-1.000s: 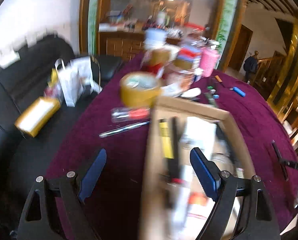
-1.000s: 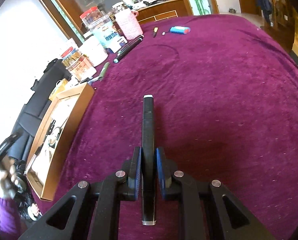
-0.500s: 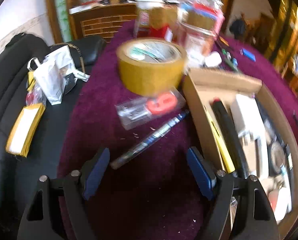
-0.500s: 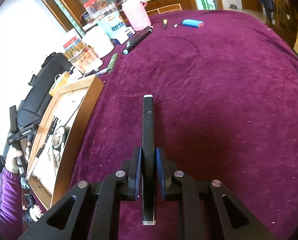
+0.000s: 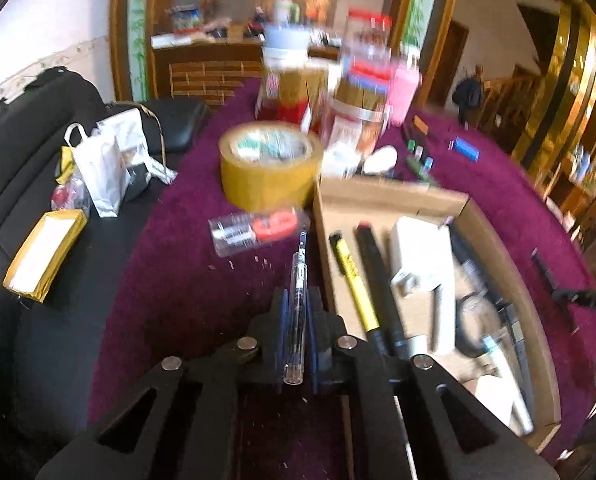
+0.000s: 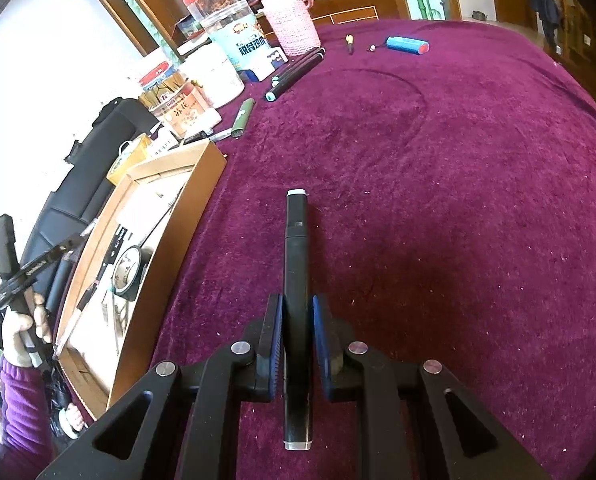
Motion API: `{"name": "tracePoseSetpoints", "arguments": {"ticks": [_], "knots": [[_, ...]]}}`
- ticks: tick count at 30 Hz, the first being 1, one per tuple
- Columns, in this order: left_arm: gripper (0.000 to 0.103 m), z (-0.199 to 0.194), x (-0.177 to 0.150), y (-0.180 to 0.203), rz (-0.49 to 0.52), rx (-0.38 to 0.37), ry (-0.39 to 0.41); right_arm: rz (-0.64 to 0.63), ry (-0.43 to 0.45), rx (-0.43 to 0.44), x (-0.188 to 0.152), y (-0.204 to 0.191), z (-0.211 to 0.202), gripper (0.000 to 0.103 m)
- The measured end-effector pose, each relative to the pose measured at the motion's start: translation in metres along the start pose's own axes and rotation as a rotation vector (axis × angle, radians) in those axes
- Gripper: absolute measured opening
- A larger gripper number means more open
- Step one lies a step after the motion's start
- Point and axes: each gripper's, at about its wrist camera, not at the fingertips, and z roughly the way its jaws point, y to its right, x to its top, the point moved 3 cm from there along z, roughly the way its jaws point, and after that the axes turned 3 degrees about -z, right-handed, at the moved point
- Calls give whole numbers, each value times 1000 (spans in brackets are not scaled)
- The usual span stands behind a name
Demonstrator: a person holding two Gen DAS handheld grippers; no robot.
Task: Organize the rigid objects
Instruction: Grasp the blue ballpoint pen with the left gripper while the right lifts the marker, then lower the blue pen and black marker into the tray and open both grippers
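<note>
The left gripper (image 5: pixel 298 312) is clamped on a clear pen (image 5: pixel 299 280), with the box (image 5: pixel 393 196) just right of it and tape (image 5: pixel 270 168) ahead. The right gripper (image 6: pixel 296 320) grips a black marker (image 6: pixel 296 256) over purple cloth (image 6: pixel 457 200), the box (image 6: pixel 194 172) to its left.

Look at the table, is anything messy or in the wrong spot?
Yes. Pens and markers lie loose on the purple cloth outside the cardboard box. Inside it, things lie jumbled at odd angles. White specks dot the cloth near the clear pen in the left tongs.
</note>
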Motion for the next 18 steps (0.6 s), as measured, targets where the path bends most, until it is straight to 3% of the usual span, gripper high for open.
{"name": "tracePoseSetpoints", "arguments": {"ticks": [8, 12, 18], "knots": [[9, -83, -3, 40, 0, -102, 164, 23, 22, 44, -6, 1, -9, 16], [9, -99, -21, 61, -29, -155, 188, 2, 35, 83, -6, -14, -16, 16], [9, -98, -55, 82, -85, -187, 161, -70, 21, 188, -7, -64, -18, 17]]}}
